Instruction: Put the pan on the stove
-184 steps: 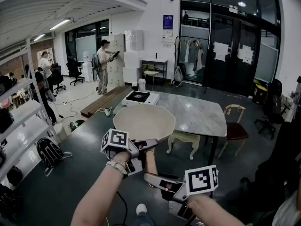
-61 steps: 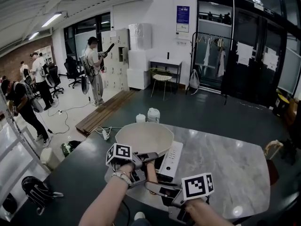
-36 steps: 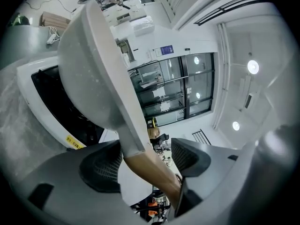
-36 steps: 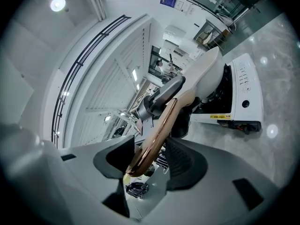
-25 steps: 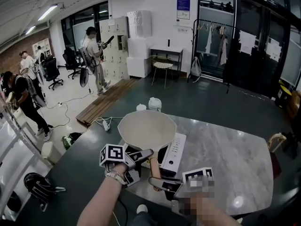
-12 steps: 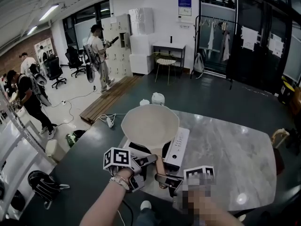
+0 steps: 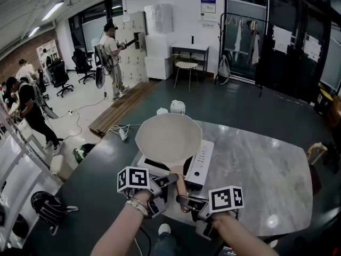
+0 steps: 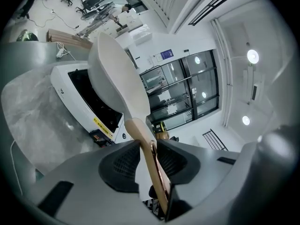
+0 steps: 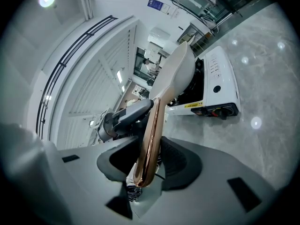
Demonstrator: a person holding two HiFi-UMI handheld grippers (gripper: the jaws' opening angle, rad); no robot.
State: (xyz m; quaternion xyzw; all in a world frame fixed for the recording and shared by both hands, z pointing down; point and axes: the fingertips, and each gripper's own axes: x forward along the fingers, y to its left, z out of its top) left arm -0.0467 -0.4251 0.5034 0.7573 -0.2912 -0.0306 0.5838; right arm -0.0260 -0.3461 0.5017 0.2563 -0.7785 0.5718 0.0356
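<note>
Two tools shared the thin handle [image 7: 181,185] of the pan [image 7: 169,136]: the left tool [image 7: 164,182] and, just right of it, the right tool [image 7: 187,201], each with jaws closing on it near its end. The bowl hung over the stove [image 7: 201,164] on the counter [image 7: 256,169]. Held so far from its weight, the pan could have twisted between the pads and come down tilted or off-centre, nudging the light stove.

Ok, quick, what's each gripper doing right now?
Left gripper: jaws closing on the pan handle.
Right gripper: jaws closing, same pan handle between them.
</note>
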